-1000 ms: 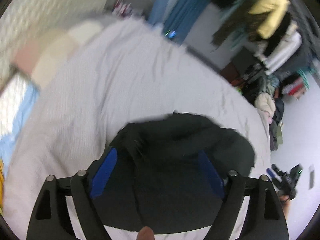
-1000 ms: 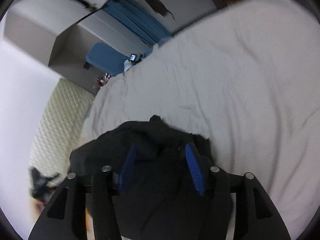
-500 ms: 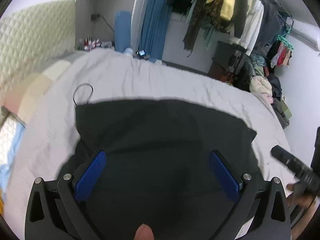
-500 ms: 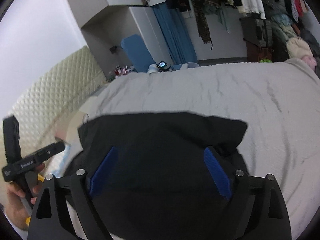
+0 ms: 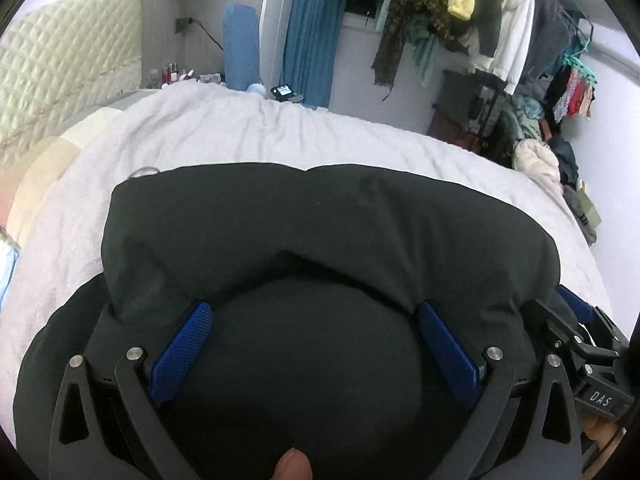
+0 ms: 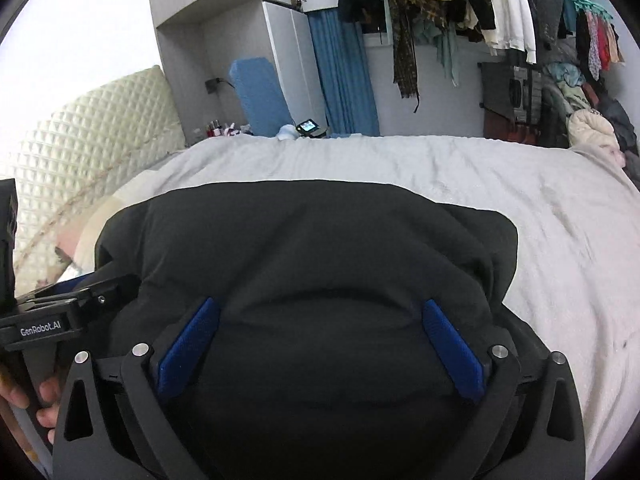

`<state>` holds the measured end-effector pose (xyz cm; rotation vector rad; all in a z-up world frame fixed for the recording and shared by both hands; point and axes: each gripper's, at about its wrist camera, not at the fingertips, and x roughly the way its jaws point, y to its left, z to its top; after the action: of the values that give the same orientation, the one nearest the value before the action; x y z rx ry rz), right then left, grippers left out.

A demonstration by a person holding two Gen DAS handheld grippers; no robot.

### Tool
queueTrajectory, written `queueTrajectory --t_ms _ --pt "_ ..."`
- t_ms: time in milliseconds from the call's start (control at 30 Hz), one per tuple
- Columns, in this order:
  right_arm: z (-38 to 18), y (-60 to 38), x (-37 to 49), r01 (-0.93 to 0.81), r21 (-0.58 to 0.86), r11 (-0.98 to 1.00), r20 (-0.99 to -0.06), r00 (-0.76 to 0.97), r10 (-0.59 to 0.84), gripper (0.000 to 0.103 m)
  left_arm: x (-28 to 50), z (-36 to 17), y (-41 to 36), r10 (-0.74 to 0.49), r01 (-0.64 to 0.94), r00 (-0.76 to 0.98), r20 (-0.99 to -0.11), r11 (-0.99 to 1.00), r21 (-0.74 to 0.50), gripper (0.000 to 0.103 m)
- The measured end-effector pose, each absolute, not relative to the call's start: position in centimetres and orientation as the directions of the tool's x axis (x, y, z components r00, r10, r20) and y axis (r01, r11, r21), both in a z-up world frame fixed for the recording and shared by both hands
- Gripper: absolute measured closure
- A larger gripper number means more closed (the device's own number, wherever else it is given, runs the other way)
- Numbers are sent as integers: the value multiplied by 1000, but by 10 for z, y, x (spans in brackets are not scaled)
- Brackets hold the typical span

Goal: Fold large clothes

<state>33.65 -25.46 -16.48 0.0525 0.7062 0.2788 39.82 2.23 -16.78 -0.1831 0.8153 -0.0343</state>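
**Technician:** Status of the fold?

**Supervisor:** Your black garment (image 5: 328, 240) lies on the bed (image 5: 240, 136), near edge, doubled over with a rolled fold across its near part. Judged from this, at least one fold is laid; further folds and squaring probably remain. Your left gripper (image 5: 316, 344) has its fingers spread wide over the cloth, clamping nothing. Your right gripper (image 6: 320, 344) is opening, pads clear of the fabric.

**Technician:** Legible markings?

**Supervisor:** "GenRobot.AI" in the right view; "DAS" in the left view.
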Motion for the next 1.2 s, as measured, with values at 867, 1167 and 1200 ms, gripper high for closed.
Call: queueTrajectory --t_ms 867,1167,1200 --pt "-184 -254 363 -278 132 951 -684 669 291 0 396 -183 22 -44 -16 732 -680 997 -82 0" --pt "-156 -311 315 -248 160 955 -656 696 291 0 309 -157 96 36 -126 785 -619 987 -103 0" --pt "-155 -324 310 -230 163 959 -656 701 280 0 303 -157 106 52 -148 778 -626 984 -103 0"
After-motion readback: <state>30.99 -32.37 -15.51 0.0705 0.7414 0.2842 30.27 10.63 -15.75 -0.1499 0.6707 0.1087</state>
